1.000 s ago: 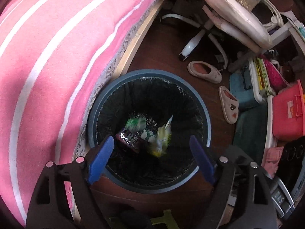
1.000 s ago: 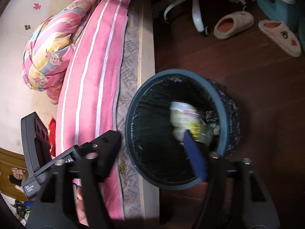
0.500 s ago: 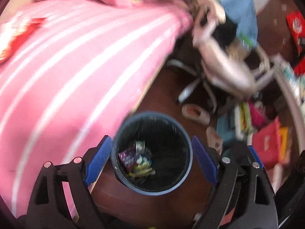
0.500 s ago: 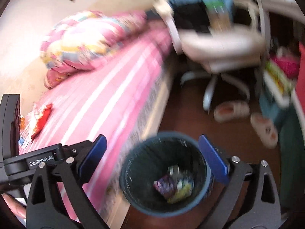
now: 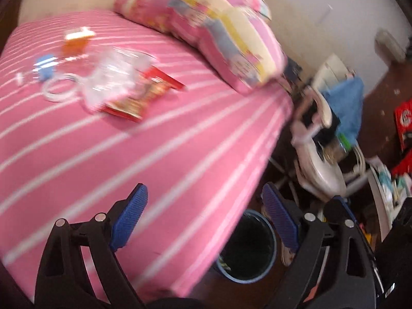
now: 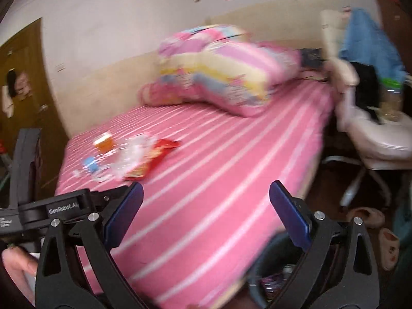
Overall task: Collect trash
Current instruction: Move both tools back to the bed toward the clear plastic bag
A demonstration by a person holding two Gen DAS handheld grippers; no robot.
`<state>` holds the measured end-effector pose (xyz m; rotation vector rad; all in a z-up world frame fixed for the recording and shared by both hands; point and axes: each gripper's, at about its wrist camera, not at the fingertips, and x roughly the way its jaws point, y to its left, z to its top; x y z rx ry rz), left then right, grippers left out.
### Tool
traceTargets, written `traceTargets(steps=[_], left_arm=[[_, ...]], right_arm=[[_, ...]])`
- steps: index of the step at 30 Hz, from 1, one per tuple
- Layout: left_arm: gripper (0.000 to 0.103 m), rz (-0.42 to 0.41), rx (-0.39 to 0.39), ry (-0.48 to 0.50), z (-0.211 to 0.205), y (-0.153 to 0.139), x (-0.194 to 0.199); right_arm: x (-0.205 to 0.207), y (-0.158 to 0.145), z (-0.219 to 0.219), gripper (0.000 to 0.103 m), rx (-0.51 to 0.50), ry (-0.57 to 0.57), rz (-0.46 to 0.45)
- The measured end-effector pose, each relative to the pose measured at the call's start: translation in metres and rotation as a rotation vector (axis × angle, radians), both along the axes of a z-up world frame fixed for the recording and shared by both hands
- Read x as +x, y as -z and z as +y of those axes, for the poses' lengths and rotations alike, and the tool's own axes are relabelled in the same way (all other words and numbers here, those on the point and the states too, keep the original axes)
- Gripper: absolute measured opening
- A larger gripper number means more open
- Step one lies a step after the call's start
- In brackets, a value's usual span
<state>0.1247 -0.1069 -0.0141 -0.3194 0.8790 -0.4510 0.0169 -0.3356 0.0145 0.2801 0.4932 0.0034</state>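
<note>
pink striped bed (image 5: 154, 154) now fills both views where the blue trash bin (image 5: 247, 244) did a second ago, so left gripper (image 5: 203, 221) and right gripper (image 6: 203, 216), both wide open and empty, look headed for the red snack wrapper (image 5: 139, 97) and clear plastic (image 5: 113, 74) left there.

The bed sheet (image 5: 154, 154) is pink with white stripes, the snack wrapper (image 5: 144, 95) red, the trash bin (image 5: 247, 279) blue-rimmed.

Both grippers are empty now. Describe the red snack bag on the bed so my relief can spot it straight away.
Start at the pink striped bed; the litter sits in a cluster on its near half, away from the folded quilt. The red snack bag lies flat at the edge of that cluster nearest the quilt, partly under crumpled clear plastic. It is the only red piece; its neighbours are orange, blue or clear.
</note>
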Motion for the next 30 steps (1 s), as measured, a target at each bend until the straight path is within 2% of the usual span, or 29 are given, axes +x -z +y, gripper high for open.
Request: traceTargets(steps=[7,11,17,22,27,30], left_arm=[[0.088,0.011,-0.025,-0.133,0.083,0.016,0.050],[0.088,0.011,-0.043,-0.180,0.106,0.027,0.086],[0.088,0.001,-0.026,-0.206,0.114,0.035,0.147],[0.088,-0.024,0.014,-0.205,0.114,0.039,0.193],[0.088,-0.027,-0.002,-0.184,0.104,0.043,0.224],[0.088,-0.037,0.038,-0.155,0.093,0.046,0.238]], right_arm=[[0.065,0.000,0.057,0.097,0.051,-0.117,0.074],[0.108,0.005,0.085,0.097,0.055,-0.174,0.101],[0.174,0.023,0.112,0.097,-0.012,-0.217,0.177],[0.227,0.052,0.117,0.095,0.092,-0.237,0.263],[0.259,0.077,0.123,0.084,0.186,-0.236,0.321],[0.276,0.090,0.128,0.078,0.214,-0.235,0.350]])
